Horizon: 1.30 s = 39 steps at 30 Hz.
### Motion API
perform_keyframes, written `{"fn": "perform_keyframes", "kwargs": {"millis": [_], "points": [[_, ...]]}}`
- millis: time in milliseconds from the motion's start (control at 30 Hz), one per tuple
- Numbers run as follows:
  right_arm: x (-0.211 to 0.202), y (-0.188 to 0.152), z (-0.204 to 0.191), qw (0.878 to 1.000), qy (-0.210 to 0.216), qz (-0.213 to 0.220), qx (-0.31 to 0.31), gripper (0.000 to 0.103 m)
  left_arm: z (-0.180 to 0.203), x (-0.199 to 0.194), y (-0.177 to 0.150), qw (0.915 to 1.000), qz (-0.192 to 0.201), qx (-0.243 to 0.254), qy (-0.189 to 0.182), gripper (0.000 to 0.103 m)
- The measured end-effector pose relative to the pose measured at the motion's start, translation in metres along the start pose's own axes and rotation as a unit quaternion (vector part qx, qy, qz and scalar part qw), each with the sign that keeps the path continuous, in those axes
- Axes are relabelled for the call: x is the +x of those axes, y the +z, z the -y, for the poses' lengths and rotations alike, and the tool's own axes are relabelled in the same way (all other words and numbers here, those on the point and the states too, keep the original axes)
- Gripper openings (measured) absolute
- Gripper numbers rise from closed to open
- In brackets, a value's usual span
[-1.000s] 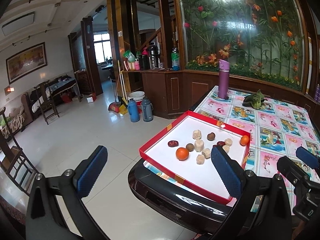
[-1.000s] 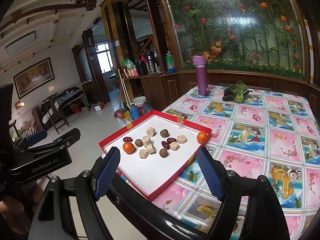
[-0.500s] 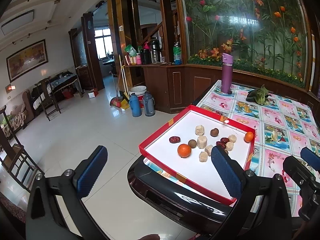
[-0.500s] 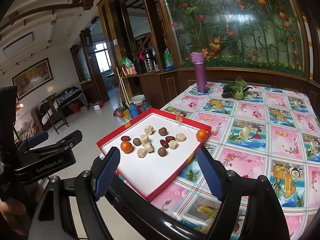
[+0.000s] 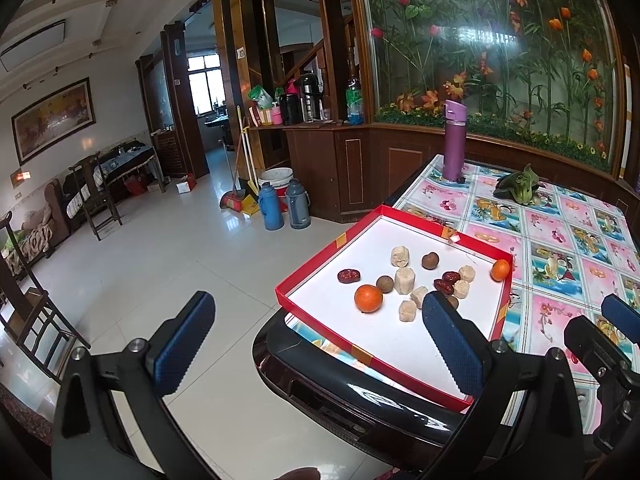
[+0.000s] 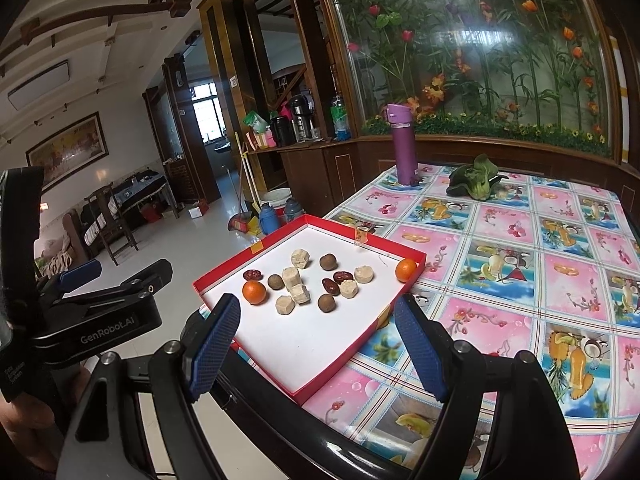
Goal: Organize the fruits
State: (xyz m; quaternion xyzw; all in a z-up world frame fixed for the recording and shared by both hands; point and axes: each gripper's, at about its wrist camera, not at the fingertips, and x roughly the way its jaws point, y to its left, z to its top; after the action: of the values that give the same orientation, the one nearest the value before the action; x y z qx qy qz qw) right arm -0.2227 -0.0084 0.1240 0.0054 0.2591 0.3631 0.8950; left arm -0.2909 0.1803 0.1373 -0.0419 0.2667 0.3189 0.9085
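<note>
On the near corner of the bench (image 6: 520, 280), a red tray (image 6: 224, 266) holds two oranges (image 6: 254, 292), brown round fruits, red dates and pale chunks. Both the left gripper (image 5: 316, 340) and right gripper (image 6: 316, 340) hover short of it, jaws apart and empty.

We see a table (image 6: 500, 240) under a bright cartoon-print cloth. On it rest a shallow red tray (image 6: 404, 250) at the near corner, overhanging the edge, a purple bottle (image 6: 403, 148) standing upright at the far side, and a leafy green vegetable (image 6: 476, 178) just beside it.
</note>
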Motion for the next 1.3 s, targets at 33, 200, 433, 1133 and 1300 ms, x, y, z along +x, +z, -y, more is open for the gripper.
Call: {"fn": "perform_keyframes", "kwargs": {"millis": [33, 200, 433, 1133, 1300], "points": [[0.0, 0.0, 0.0, 1.0, 0.0, -0.001, 0.0, 0.079, 0.0, 0.0, 0.0, 1.0, 0.0, 0.0, 0.0, 0.103], [-0.002, 0.0, 0.001, 1.0, 0.0, 0.001, 0.0, 0.079, 0.0, 0.0, 0.001, 1.0, 0.001, 0.001, 0.0, 0.103], [-0.002, 0.0, 0.0, 1.0, 0.001, -0.002, -0.003, 0.079, -0.003, 0.004, -0.004, 1.0, -0.001, -0.003, 0.0, 0.103], [0.003, -0.003, 0.005, 1.0, 0.001, -0.006, 0.001, 0.079, -0.004, 0.008, -0.013, 1.0, -0.008, -0.001, -0.003, 0.103], [0.007, -0.007, 0.007, 1.0, 0.0, -0.01, 0.002, 0.079, -0.001, 0.011, -0.015, 0.9999, -0.014, 0.001, -0.003, 0.103]]}}
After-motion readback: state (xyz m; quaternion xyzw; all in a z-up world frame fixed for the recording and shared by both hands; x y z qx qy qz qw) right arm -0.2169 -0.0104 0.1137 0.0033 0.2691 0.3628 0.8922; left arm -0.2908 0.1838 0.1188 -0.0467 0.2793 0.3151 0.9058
